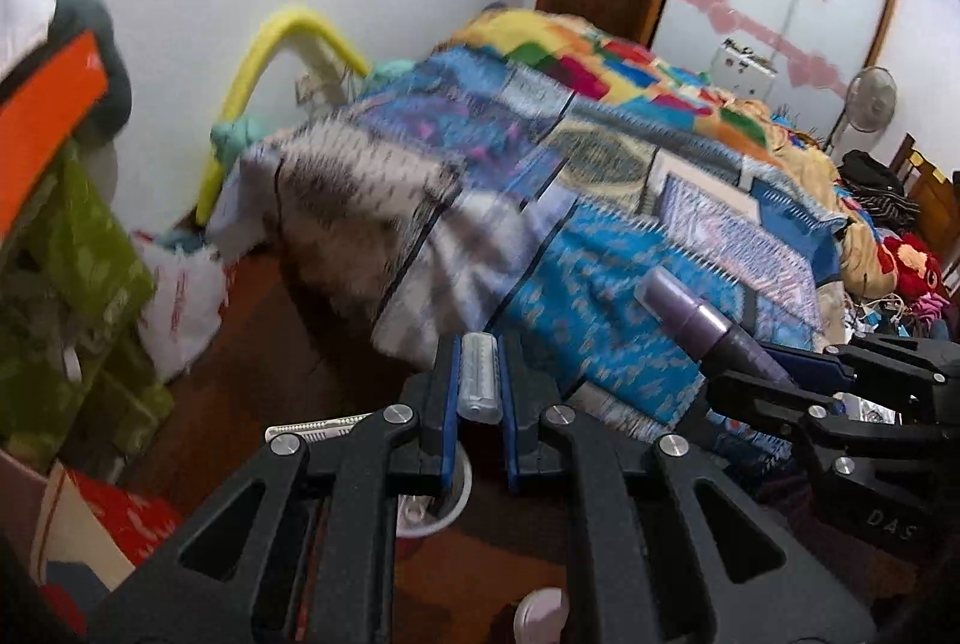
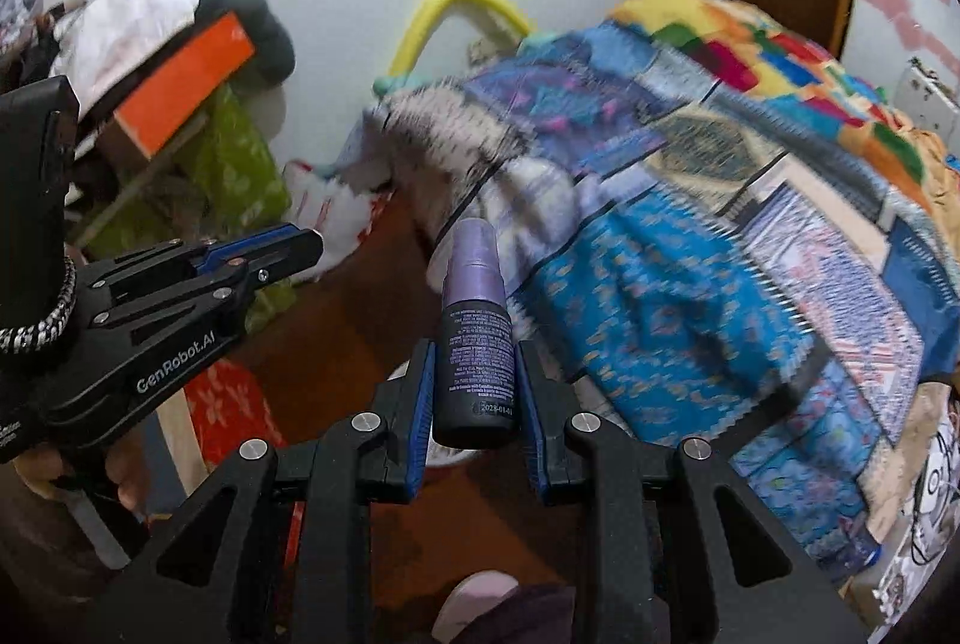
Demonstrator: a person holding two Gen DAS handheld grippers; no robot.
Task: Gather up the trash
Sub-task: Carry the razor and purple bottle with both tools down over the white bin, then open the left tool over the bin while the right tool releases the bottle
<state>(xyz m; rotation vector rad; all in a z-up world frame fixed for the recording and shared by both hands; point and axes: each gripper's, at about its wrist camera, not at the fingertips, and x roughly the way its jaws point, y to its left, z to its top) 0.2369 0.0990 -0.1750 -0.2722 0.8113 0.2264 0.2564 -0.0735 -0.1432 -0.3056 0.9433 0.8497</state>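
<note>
My left gripper is shut on a small clear plastic tube, held upright between its blue pads. My right gripper is shut on a dark purple spray bottle with a lighter purple cap, its printed label facing the camera. The same purple bottle shows at the right of the left wrist view, sticking out of the right gripper. The left gripper appears at the left of the right wrist view, with a hand below it. Both hang over brown floor beside a bed.
A bed with a blue patterned cover and a colourful blanket fills the right. Green cloth-covered clutter, an orange box and a white plastic bag stand at the left. A white round cup or bin sits on the floor below the grippers.
</note>
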